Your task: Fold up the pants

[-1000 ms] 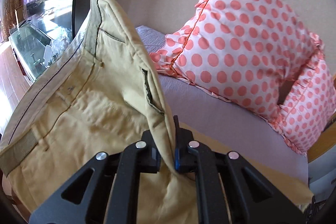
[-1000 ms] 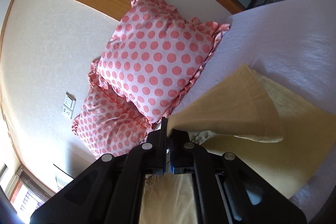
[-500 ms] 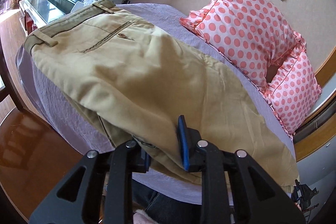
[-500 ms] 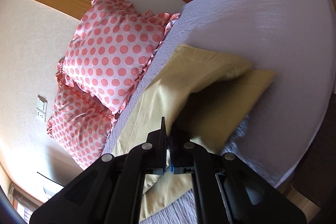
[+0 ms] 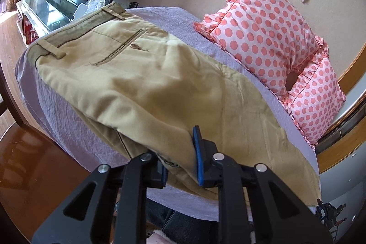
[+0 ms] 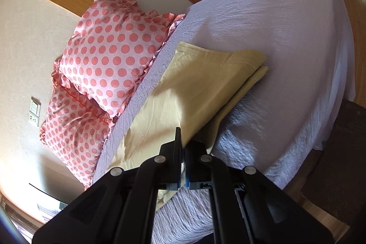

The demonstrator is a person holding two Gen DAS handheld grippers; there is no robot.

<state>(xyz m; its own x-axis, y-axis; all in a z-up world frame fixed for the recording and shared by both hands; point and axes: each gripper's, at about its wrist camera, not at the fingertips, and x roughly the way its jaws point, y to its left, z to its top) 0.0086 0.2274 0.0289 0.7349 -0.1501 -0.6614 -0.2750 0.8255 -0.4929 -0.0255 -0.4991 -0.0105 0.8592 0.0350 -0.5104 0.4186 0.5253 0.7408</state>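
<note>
Tan pants [image 5: 160, 84] lie lengthwise on a lilac bed [image 5: 173, 22], folded in half with one leg over the other. The waistband and a back pocket show at the far left of the left wrist view. My left gripper [image 5: 180, 159] is open, its jaws standing apart around the near edge of the pants. In the right wrist view the stacked leg ends [image 6: 217, 74] lie flat. My right gripper [image 6: 183, 152] is shut on the near edge of the upper leg.
Two pink polka-dot pillows [image 5: 270, 22] [image 6: 109, 54] lean against the wall behind the pants. The bed's front edge is just below both grippers, with brown floor [image 5: 27, 157] beyond. A glass cabinet [image 5: 50, 6] stands past the bed's left end.
The pants were held up in the air a second ago; both grippers have lowered them flat onto the bed. My left gripper's jaws have opened off the cloth.
</note>
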